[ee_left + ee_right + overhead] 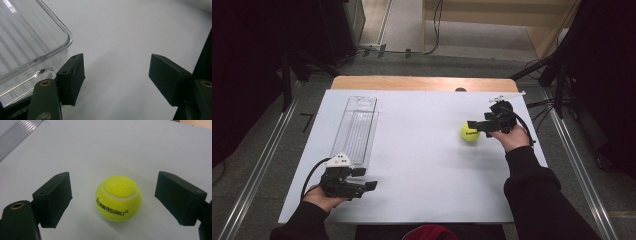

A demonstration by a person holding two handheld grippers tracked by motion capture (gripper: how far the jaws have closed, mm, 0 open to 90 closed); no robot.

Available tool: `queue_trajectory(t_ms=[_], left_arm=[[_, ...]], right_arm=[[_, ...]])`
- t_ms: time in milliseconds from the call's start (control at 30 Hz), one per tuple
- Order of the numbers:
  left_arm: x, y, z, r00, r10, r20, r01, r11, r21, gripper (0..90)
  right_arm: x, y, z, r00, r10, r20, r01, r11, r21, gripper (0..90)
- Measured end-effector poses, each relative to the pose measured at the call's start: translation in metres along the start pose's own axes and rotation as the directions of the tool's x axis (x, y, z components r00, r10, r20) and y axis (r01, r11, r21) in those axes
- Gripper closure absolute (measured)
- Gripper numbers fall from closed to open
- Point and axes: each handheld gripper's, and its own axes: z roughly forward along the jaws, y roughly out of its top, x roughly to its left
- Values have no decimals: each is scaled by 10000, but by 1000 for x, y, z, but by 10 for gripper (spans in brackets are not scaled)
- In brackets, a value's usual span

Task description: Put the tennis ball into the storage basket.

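Note:
A yellow tennis ball [470, 132] lies on the white table sheet at the right. My right gripper [472, 125] is open just over it, pointing left. In the right gripper view the ball [118, 198], printed "kawasaki", sits between the two black jaws without touching either, and the right gripper [113, 199] is spread wide. A clear plastic tray [355, 128] lies lengthwise on the left half of the table. My left gripper [368, 180] rests open near the front left, just below the tray's near end. The left gripper [116, 78] holds nothing, with the tray corner [37, 37] beside its left jaw.
The white sheet [422, 165] covers most of a wooden table [422, 82], whose bare strip shows at the back. A small white object [507, 97] lies at the back right near my right hand. Metal rails run along the floor on both sides.

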Motion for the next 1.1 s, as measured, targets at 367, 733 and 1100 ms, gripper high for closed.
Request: queue_trajectory(t_ms=[367, 733, 1100], left_arm=[[0, 0, 0, 10000, -6, 2, 6, 10000, 9, 296], [0, 0, 0, 10000, -40, 34, 40, 10000, -38, 296], [0, 0, 0, 10000, -35, 58, 35, 10000, -37, 296]], right_arm=[[-2, 12, 10, 10000, 20, 62, -19, 10000, -83, 122], [-1, 16, 15, 10000, -10, -86, 7, 9991, -426, 122], [-4, 10, 25, 9997, 232, -3, -232, 9990, -382, 120]])
